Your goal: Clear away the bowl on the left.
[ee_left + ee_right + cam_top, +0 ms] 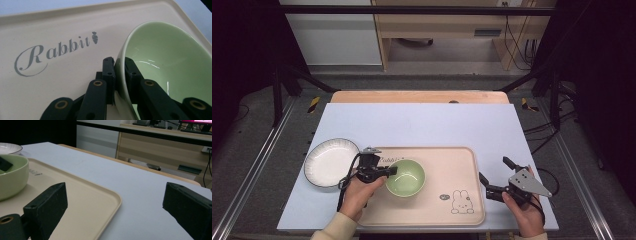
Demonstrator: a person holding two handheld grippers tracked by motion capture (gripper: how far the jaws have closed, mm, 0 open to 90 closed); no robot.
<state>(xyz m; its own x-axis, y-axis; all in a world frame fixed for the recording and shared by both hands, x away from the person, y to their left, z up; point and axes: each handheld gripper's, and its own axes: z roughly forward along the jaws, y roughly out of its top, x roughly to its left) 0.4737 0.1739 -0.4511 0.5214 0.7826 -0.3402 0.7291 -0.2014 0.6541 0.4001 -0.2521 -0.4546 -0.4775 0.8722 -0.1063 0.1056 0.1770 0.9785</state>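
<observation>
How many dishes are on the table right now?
2. A glossy green ceramic bowl sits on the beige rabbit-print tray, its rim clamped by the left gripper. A round white ribbed plate lies on the pale blue table mat, left of the tray. None looks hidden.

Even, soft light falls from overhead on the table [422,125], which reads bright and pale in the high view, while everything around the table sinks into near-black at both sides. Shadows under the green bowl [405,177] are faint and short. In the left gripper view the bowl's inside catches thin white streaks of glare, and the black jaws closest to the lens go soft. The "Rabbit" lettering beside the bowl stays fairly crisp. In the right gripper view the near jaws blur slightly, the tray [82,202] rim glows gently, and the far cabinet looks grainy.
</observation>
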